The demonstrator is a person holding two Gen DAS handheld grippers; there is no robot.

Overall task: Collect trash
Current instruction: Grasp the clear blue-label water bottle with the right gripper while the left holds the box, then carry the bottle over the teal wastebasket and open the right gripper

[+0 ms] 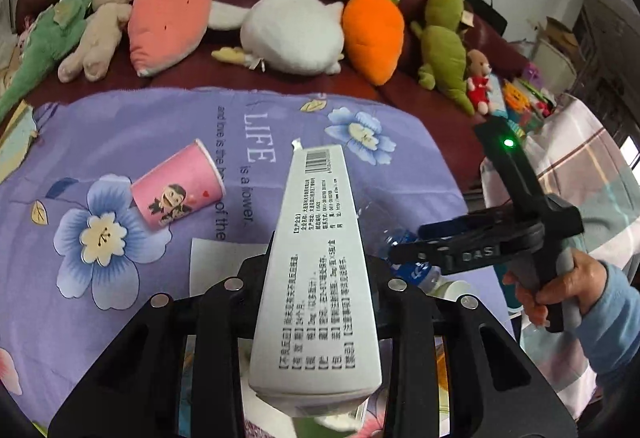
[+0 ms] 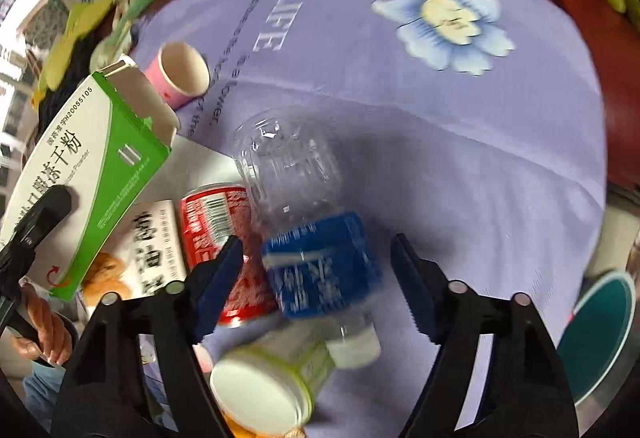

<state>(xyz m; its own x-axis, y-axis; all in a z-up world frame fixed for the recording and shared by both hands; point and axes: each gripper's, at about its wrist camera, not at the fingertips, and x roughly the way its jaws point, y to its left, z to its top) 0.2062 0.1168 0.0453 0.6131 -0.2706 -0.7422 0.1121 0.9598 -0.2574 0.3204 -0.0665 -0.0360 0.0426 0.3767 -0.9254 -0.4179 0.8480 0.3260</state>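
Observation:
My left gripper (image 1: 316, 278) is shut on a long white and green carton (image 1: 320, 258), lifted above the purple flowered cloth (image 1: 120, 134); in the right wrist view the same carton (image 2: 80, 174) hangs at the left. A clear plastic bottle with a blue label (image 2: 316, 262) lies on the cloth. My right gripper (image 2: 318, 270) hovers over it, open, one blue pad on each side of the label and not touching it. In the left wrist view the right gripper (image 1: 412, 240) is held by a hand at the right, above the bottle (image 1: 418, 274).
A pink paper cup (image 1: 176, 190) lies on its side on the cloth. A red can (image 2: 212, 222), a printed box (image 2: 148, 250) and a white lidded tub (image 2: 260, 390) crowd the bottle. A teal bin (image 2: 600, 334) stands right. Plush toys (image 1: 296, 22) line the dark red sofa.

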